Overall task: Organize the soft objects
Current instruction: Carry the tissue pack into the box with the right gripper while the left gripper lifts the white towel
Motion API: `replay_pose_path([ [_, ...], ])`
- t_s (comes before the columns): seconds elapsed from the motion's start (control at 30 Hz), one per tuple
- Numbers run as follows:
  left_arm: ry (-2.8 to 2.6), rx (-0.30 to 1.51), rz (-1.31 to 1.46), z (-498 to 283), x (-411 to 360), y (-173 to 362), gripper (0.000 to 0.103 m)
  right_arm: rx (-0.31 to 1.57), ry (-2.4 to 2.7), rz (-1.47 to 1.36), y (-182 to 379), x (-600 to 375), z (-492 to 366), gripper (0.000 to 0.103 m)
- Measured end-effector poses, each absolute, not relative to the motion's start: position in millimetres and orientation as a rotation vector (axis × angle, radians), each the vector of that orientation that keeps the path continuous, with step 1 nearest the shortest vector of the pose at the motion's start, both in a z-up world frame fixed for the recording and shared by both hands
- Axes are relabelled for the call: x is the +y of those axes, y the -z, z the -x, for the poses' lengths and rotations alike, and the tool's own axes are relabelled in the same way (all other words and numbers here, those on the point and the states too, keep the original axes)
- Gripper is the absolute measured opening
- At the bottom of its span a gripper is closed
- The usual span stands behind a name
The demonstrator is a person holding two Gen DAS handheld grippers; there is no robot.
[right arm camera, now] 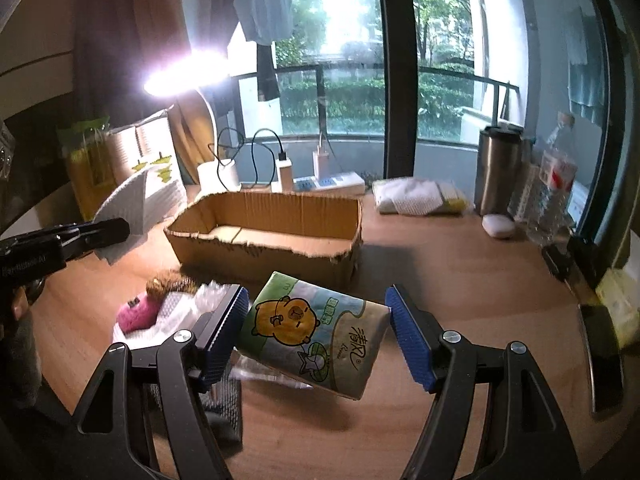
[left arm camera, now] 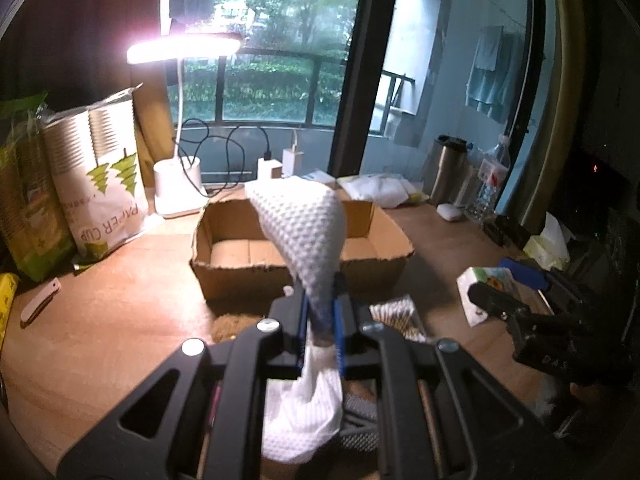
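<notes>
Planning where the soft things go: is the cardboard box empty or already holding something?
Empty as far as shown: both wrist views show the cardboard box with bare floor; the white cloth hides part of it.

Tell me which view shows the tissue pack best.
The right wrist view: the tissue pack sits between the right gripper fingers, printed face fully visible. The left wrist view shows it small at the right, partly hidden by that gripper.

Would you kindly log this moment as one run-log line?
left gripper: shut on white cloth | right gripper: holding tissue pack | cardboard box: empty, ahead on table
</notes>
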State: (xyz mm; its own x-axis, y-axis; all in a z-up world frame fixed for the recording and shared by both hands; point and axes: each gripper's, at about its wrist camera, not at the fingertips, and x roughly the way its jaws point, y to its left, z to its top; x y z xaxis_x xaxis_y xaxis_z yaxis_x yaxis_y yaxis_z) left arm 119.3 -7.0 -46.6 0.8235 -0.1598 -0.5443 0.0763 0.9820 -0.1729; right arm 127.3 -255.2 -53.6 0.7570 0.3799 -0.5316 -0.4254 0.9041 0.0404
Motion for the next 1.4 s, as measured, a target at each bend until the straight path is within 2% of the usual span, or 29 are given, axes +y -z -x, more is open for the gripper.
replay_pose_path([
  [0.7,0.126,0.542,0.107,-194.9,-17.6,43.9,0.011,0.506,-0.523,0.106,43.9,-238.5,-206.5,0.075],
  [1.33,0.186,0.695,0.173,-259.4,-12.0,111.0,0.013,0.619,-0.544,0.059,70.7,-212.7,-261.3,0.075],
  [1.4,0.184,0.711,0.17,-262.0,-12.7,115.0,0.018,0.629,-0.549,0.058,73.4,-210.8,-263.6,0.075],
])
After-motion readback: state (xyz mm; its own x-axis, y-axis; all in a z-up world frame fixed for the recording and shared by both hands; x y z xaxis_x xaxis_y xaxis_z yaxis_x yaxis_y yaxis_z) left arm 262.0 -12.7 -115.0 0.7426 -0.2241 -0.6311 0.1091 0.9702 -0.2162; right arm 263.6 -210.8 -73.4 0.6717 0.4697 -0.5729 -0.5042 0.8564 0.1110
